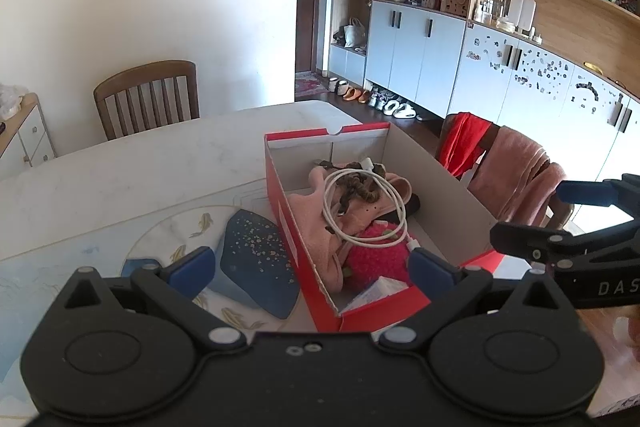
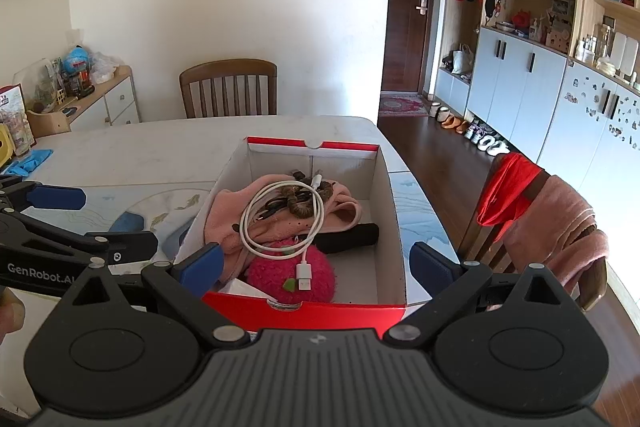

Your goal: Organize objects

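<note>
Two tools attend an open red shoebox (image 2: 308,307) that stands on the marble worktop (image 2: 140,155), and both are spread wide with nothing between their blue pads. On the left, the left tool (image 1: 310,273) straddles the box's near left corner, one finger outside over the patterned mat (image 1: 256,251). Inside the box, from left to right, lie a pink cloth (image 2: 224,219), a coiled white cable (image 2: 280,223) resting on it with its plug on a fuzzy pink toy (image 2: 290,277), a brown braided item (image 2: 298,201) within the coil, and a black object (image 2: 348,237) toward the right wall. The right tool (image 2: 316,267) spans the box's near wall. No loose item remains visible nearby, so the contents appear gathered. Judged next step: moving or closing the box. Each tool should grip a rigid cardboard wall, not the cable, and lift evenly to prevent tipping. No lid is in view.
</note>
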Demonstrator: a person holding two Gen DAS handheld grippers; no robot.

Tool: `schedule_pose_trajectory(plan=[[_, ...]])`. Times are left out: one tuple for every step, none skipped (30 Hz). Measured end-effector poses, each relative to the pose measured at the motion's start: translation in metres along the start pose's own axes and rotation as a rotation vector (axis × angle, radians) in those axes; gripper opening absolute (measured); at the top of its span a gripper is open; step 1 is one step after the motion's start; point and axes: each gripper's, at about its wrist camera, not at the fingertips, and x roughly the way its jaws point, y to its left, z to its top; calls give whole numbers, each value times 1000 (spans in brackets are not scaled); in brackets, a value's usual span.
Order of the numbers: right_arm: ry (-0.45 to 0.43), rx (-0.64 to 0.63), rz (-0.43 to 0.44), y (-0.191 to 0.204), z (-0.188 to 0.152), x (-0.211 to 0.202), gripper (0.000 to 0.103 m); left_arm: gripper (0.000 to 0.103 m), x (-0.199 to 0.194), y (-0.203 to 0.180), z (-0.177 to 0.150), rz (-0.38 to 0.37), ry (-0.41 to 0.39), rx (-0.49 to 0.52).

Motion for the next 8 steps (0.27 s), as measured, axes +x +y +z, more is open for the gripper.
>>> schedule_pose_trajectory(plan=[[1, 0, 1, 0, 0, 0, 100, 103, -1, 0, 0, 0, -1, 0], [2, 0, 3, 1, 0, 0, 100, 103, -1, 0, 0, -2, -1, -1], [2, -1, 3, 1, 0, 1, 100, 103, -1, 0, 0, -4, -2, -2], [2, -2, 2, 1, 0, 1, 100, 103, -2, -1, 0, -4, -3, -3], [2, -1, 3, 1, 0, 1, 100, 103, -2, 0, 0, -2, -3, -3], [3, -1, 5, 2, 0, 1, 100, 103, -2, -1, 0, -1, -5, -4], [2, -1, 4, 1, 0, 1, 100, 103, -3, -1, 1, -3, -7, -5], [2, -1, 3, 1, 0, 1, 100, 103, -4, -1, 1, -6, -9, -7]])
